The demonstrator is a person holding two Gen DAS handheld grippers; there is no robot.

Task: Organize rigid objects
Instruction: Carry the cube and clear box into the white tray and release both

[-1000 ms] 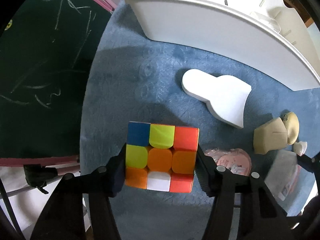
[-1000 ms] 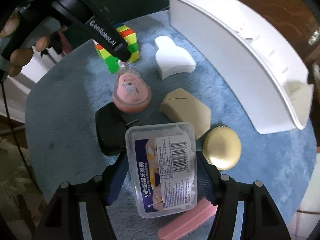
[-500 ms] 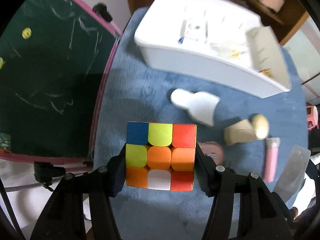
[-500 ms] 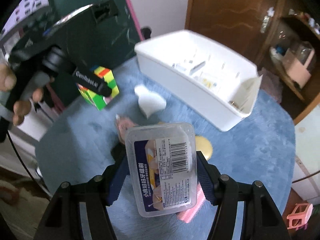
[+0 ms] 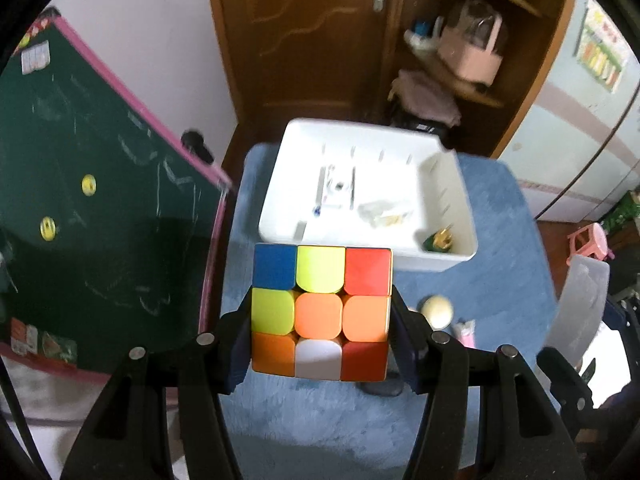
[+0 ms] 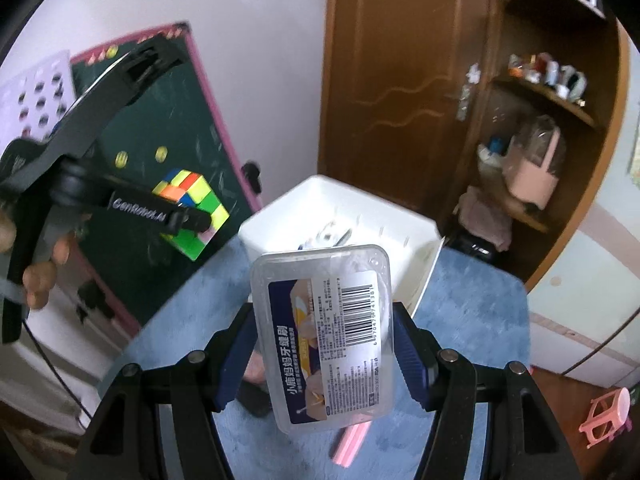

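My left gripper (image 5: 320,340) is shut on a colourful puzzle cube (image 5: 321,312) and holds it high above the blue table (image 5: 500,216). The cube also shows in the right wrist view (image 6: 191,208), in the left gripper (image 6: 188,220). My right gripper (image 6: 324,352) is shut on a clear plastic box (image 6: 326,332) with a barcode label, also raised above the table. The white bin (image 5: 448,204) stands at the table's far side, holding a few small items; it also shows in the right wrist view (image 6: 416,232).
A cream round object (image 5: 437,311) and a pink stick (image 5: 464,330) lie on the table; the stick shows too in the right wrist view (image 6: 352,442). A green chalkboard (image 5: 88,232) stands left. A wooden door and shelves stand behind.
Both grippers have risen far above the table with the cube and the clear box; the table objects look smaller and the bin's inside has come into view.
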